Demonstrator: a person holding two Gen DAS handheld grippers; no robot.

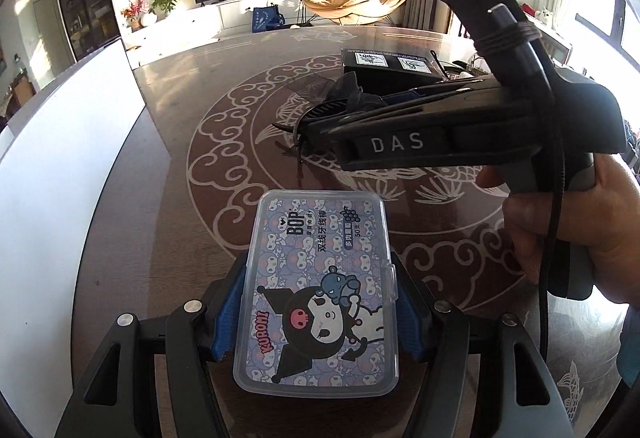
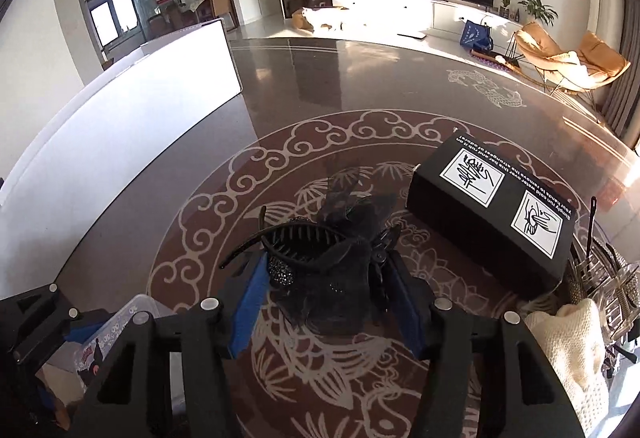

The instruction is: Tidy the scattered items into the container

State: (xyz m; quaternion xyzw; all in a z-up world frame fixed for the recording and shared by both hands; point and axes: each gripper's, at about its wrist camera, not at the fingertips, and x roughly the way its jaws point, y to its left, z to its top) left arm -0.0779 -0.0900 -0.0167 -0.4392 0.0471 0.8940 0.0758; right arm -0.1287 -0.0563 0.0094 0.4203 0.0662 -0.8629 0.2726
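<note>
My left gripper [image 1: 318,314] is shut on a clear plastic floss-pick box [image 1: 320,290] with a cartoon print, held above the table. The box also shows at the lower left of the right wrist view [image 2: 108,334]. My right gripper [image 2: 324,302] is shut on a black hair claw clip with a mesh bow [image 2: 328,262], held over the table. In the left wrist view the right gripper [image 1: 308,129] reaches in from the right with the clip [image 1: 340,101] at its tips. A container holding hair clips and a cream knit item [image 2: 576,342] sits at the right edge.
A black cardboard box [image 2: 492,213] with white instruction labels lies on the patterned glass-topped table [image 2: 320,85]; it also shows in the left wrist view [image 1: 390,67]. A white board [image 2: 120,125] stands along the table's left side. A living room lies beyond.
</note>
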